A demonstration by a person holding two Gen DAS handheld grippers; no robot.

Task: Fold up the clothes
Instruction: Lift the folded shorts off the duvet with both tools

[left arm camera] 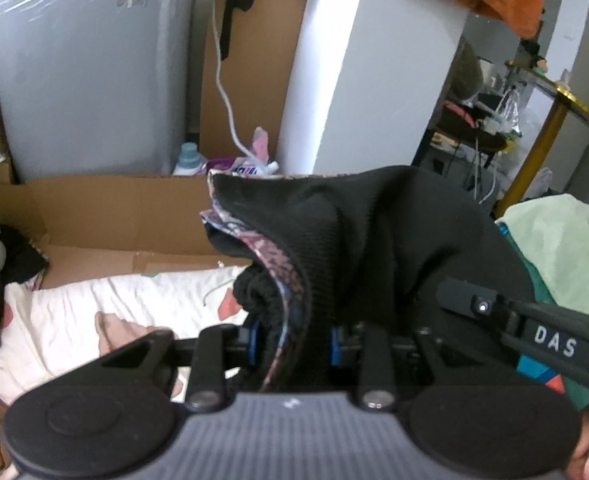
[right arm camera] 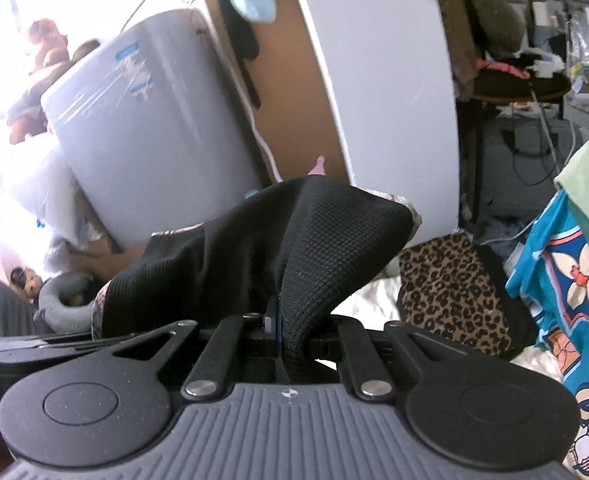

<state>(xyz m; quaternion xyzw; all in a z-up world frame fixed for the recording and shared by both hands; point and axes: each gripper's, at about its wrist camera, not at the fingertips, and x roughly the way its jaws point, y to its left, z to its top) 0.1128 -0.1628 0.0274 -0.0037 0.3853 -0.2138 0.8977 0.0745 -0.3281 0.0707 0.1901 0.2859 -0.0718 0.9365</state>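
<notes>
Your black garment [left arm camera: 374, 240] hangs in the air above the white bed sheet [left arm camera: 94, 308], stretched between your two hands, its long axis running from one grip to the other, so neither hand is nearer. Left gripper [left arm camera: 294, 340]: fingers clenched on a thick bunched edge showing a patterned lining [left arm camera: 282, 276]. Right gripper [right arm camera: 290, 336]: fingers pinched nearly closed on a thin fold, cloth fanning forward from both.
</notes>
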